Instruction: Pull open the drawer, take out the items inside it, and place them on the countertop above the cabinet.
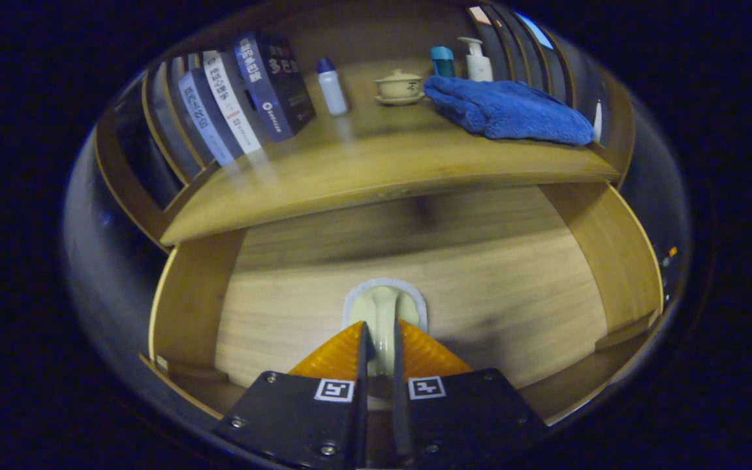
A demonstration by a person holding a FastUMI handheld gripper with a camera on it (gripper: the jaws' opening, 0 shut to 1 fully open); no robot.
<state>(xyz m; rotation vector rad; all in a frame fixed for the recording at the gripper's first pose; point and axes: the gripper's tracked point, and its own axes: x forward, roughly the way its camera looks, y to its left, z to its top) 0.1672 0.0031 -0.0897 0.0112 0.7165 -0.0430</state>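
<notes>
My gripper [379, 339] is down inside the open drawer [415, 274], and its two fingers are drawn in close on a pale, glossy spoon-like item [384, 313] that lies on the drawer's wooden bottom. Both fingers press against the item's narrow handle from either side, while its wider rounded end, edged with a whitish rim, sticks out just ahead of my fingertips. Around it the drawer floor is bare wood, with the drawer's side walls rising to my left and right. Above and beyond the drawer runs the table [376, 170] on top of the cabinet, its front edge overhanging the drawer's far part. On that table, a row of books [245, 98] leans at the left end, a small white bottle with a blue cap [331, 85] stands just beside them, and a lidded cream cup on a saucer [399, 87] sits near the middle. To the right of the cup lies a folded blue towel [506, 109], and behind the towel stand a teal-capped container [442, 61] and a white pump bottle [478, 59].
</notes>
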